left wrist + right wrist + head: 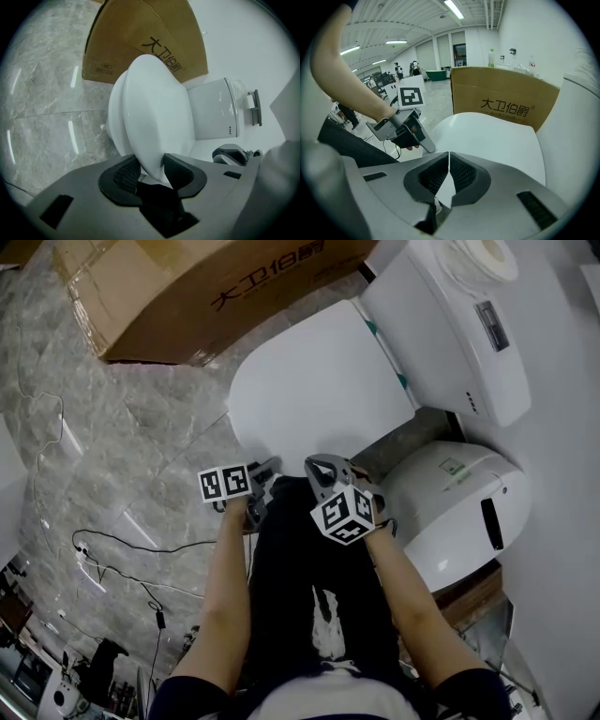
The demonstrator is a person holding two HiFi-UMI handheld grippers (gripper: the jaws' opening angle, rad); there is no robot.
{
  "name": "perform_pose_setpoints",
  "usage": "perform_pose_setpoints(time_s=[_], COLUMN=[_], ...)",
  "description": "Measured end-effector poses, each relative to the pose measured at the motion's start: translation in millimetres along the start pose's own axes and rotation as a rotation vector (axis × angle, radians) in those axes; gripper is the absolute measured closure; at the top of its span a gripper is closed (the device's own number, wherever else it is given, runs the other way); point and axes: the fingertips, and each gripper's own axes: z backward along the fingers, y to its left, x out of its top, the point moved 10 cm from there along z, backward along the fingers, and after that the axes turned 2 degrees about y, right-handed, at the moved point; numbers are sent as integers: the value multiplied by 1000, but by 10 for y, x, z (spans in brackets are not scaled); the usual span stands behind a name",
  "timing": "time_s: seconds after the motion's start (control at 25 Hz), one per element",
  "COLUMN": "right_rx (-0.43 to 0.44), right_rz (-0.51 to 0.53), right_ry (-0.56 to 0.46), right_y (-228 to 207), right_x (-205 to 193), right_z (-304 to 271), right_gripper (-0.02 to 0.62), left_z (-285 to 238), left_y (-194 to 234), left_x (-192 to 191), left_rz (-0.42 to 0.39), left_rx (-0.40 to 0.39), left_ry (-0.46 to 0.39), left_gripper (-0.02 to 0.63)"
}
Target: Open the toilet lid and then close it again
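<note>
Left gripper astride lid, "大卫伯爵" box beyond

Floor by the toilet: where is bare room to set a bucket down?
Bare floor lies left of the lid, between the box and the cables. Right of the lid it is crowded: only a narrow gap before the white unit.

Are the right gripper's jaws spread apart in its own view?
No: on the right gripper the jaws meet at their tips, nothing between them, above the toilet lid.
</note>
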Motion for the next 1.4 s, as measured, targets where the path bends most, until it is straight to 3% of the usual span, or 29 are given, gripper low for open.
perform_pose_setpoints(time_s=[0.56,1.2,1.32,1.4], right_rx=[-25,-21,-21,-16], right_rz=[16,7,-1,-6], right_ry=[-36,-26,-25,-23], right_y=[-85,-151,-180,-189], right_x=[-12,36,30,31], right_z=[-118,-125,-128,-128], right_gripper=[581,581,581,581], left_z=[-150,-168,-146,-143], left_y=[195,175,185,171], left_x=[38,179,154,142], left_rz=[43,261,240,203], left_rx=[-18,173,247,259], left_ry=[44,230,271,273], left_gripper=[445,426,546,545])
